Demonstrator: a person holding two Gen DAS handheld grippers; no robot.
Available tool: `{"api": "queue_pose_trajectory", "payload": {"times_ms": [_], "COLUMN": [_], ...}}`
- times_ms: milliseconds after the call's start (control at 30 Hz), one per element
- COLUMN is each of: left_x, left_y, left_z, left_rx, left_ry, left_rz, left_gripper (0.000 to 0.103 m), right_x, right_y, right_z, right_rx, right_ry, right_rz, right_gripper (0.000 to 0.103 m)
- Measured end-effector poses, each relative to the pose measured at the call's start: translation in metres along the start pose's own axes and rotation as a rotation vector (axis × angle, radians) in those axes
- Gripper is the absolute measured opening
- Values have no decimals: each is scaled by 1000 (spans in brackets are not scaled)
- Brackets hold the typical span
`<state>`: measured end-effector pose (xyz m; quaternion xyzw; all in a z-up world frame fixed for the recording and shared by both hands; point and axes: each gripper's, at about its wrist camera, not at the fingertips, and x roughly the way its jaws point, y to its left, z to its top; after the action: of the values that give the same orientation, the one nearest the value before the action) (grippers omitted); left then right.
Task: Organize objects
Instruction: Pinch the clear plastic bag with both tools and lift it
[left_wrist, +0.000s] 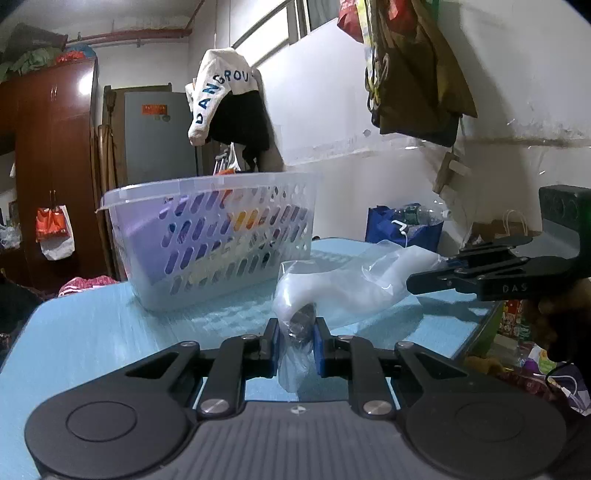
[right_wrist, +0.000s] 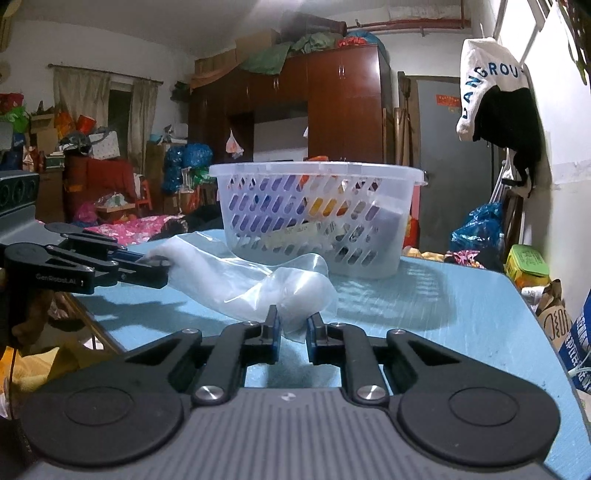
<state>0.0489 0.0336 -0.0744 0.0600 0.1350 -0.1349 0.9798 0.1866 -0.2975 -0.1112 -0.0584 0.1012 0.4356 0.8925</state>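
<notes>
A clear plastic bag lies on the blue table, holding a white bundle and a dark object near one end. My left gripper is shut on that end of the bag. In the right wrist view the bag stretches between both grippers. My right gripper is shut on its other end. The right gripper shows in the left view and the left gripper in the right view. A white perforated basket with colourful items stands behind the bag, and shows in the right view.
The table's far edge lies just behind the basket. A blue bag sits beyond the table. Clothes hang on the wall. A wooden wardrobe and clutter fill the room behind.
</notes>
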Motion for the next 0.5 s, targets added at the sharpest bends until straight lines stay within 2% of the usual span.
{"api": "queue_pose_trajectory", "payload": {"times_ms": [333, 500], "left_x": [-11, -15], "left_y": [3, 4], "left_z": [14, 31], "left_rx": [14, 31], "left_ry": [-45, -76], "left_rz": [12, 30], "left_gripper": [21, 21], "right_x": [-3, -1], "right_y": [1, -1], "right_z": [19, 40], "right_rx": [-13, -37], "right_ry": [-40, -62], "right_rz": [7, 6], "right_gripper": [15, 15]}}
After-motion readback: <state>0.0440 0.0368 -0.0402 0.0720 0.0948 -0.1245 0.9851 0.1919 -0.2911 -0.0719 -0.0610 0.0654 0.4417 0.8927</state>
